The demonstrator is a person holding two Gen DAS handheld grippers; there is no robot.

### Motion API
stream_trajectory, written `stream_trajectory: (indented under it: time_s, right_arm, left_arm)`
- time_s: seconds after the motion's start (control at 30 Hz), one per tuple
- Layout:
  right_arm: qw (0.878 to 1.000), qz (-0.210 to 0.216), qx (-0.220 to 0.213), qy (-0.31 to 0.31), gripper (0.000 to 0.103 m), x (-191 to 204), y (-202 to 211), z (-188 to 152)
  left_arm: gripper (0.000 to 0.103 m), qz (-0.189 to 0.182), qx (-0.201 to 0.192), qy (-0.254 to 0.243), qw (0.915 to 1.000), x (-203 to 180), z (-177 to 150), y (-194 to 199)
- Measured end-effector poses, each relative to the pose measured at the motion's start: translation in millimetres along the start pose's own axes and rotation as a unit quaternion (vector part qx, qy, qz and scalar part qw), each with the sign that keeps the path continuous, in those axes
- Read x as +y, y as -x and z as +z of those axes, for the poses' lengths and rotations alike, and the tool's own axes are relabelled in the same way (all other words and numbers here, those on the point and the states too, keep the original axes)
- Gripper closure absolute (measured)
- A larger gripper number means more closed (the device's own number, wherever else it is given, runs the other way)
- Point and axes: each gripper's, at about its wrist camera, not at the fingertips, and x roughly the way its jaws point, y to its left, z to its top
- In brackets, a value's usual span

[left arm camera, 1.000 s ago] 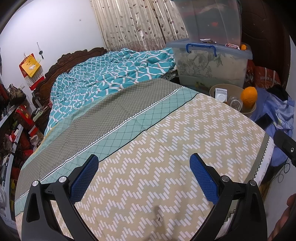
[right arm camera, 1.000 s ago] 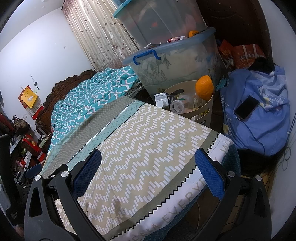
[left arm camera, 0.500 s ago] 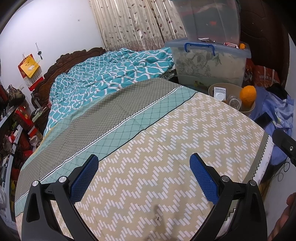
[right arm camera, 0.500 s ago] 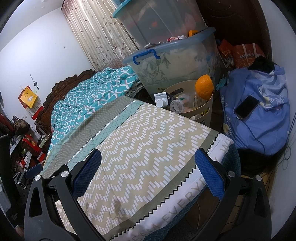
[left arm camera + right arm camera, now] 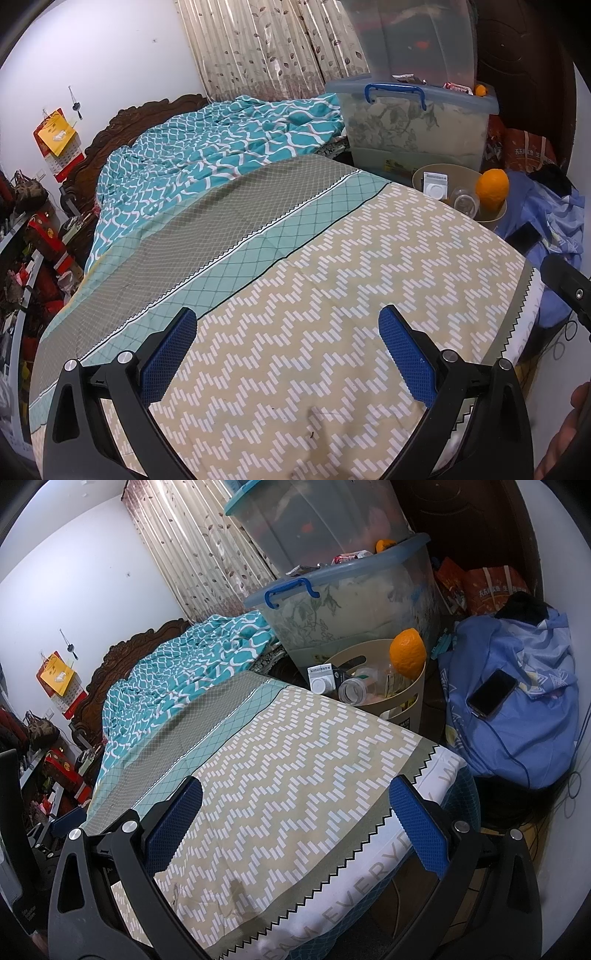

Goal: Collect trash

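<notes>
A beige round bin [image 5: 413, 696] stands beside the bed's far right corner, also in the left wrist view as the bin [image 5: 496, 218]. It holds a white carton [image 5: 320, 677], a clear plastic bottle [image 5: 352, 692] and an orange [image 5: 407, 653]. The same orange [image 5: 491, 188], carton [image 5: 435, 184] and bottle [image 5: 466, 199] show from the left wrist. My left gripper [image 5: 288, 345] hovers open over the zigzag bedspread [image 5: 332, 295], holding nothing. My right gripper [image 5: 295, 819] is open over the bed's foot edge, empty too.
Two stacked clear storage boxes [image 5: 351, 602] with blue handles stand behind the bin. A blue garment pile [image 5: 517, 716] with a black phone [image 5: 493, 692] lies right of the bin. A teal quilt [image 5: 221, 155] is bunched at the headboard. Cluttered shelves [image 5: 33, 258] line the left.
The left wrist view has pulled back slightly, so the bin and boxes sit a little farther off. The right gripper's view is unchanged. Both grippers stay open.
</notes>
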Motion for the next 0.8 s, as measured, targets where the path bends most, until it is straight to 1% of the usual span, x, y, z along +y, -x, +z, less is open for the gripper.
stream_trajectory:
  time_s: [0.8]
  right_arm:
    - [1.000, 0.000, 0.001, 0.000, 0.003, 1.1, 0.1, -0.7]
  left_arm:
    - [0.008, 0.000, 0.001, -0.002, 1.0000, -1.2, 5.9, -3.6]
